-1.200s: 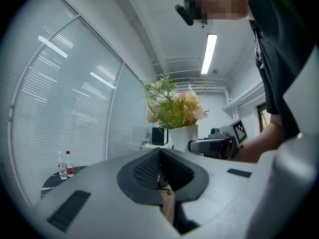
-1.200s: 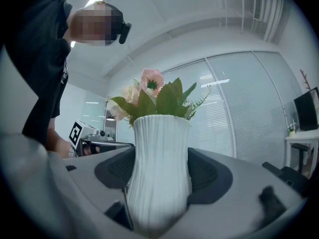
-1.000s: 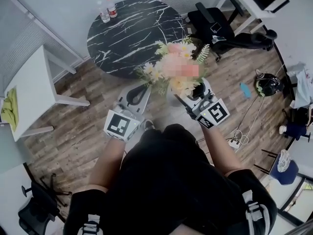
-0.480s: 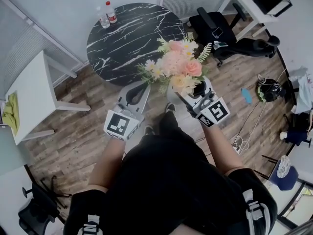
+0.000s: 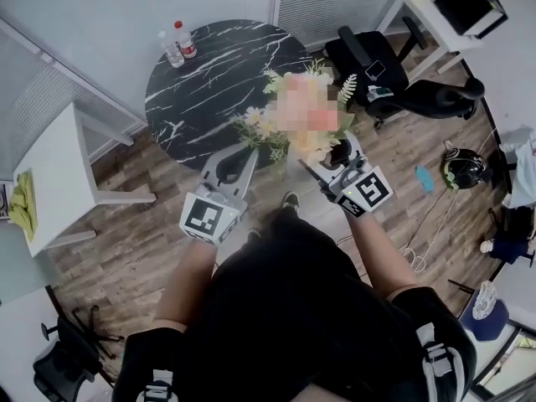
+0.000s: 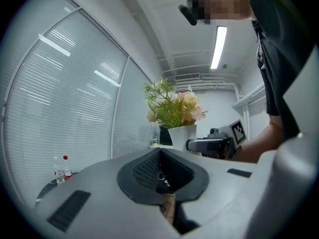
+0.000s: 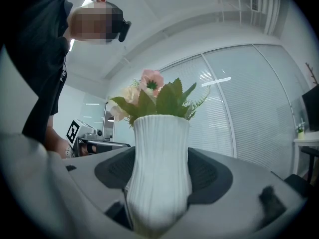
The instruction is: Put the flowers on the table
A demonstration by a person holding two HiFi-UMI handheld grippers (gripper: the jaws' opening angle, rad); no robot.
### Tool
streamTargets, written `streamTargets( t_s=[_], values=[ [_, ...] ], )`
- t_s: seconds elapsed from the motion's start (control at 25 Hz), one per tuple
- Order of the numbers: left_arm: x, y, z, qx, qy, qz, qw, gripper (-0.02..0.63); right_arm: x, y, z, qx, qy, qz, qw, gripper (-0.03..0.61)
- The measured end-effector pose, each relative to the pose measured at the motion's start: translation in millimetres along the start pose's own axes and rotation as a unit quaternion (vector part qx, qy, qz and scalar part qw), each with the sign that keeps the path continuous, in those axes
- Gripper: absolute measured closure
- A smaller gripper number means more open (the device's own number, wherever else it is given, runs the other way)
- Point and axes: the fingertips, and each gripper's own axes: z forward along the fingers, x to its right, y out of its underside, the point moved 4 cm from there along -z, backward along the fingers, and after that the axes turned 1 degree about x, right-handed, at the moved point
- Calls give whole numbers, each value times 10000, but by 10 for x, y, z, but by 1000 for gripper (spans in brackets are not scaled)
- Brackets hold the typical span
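A white ribbed vase (image 7: pixel 159 168) with pink, cream and green flowers (image 7: pixel 154 96) stands upright between the jaws of my right gripper (image 7: pixel 160 180), which is shut on it. In the head view the flowers (image 5: pixel 260 124) hang in the air over the near edge of the round black marble table (image 5: pixel 209 74), with the right gripper (image 5: pixel 322 164) under them. My left gripper (image 5: pixel 230 156) is just left of the vase, shut and holding nothing. In the left gripper view its pads (image 6: pixel 149 168) meet, and the vase (image 6: pixel 182 136) shows beyond them.
Two water bottles (image 5: pixel 173 48) stand at the far edge of the marble table. A white side table (image 5: pixel 50 174) is at the left. Black office chairs (image 5: pixel 377 65) and a white desk (image 5: pixel 435 15) stand at the back right. A helmet (image 5: pixel 463 167) and cables lie on the wooden floor at the right.
The person has stepped a little closer to the marble table, which sits lower in the head view. Both grippers keep their pose and the vase stays held.
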Motion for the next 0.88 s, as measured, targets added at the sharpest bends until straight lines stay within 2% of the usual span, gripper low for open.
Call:
streamTargets(
  t_s=[0.56,0.88],
  values=[
    [-70,-89,862,-152,-428,64,9989,601,992,-26,72,12,-367,153,9992,242],
    [10,-39,1171,-192,-606,65,9980,601,1371,8,8,97,-451,237,9987,242]
  ],
)
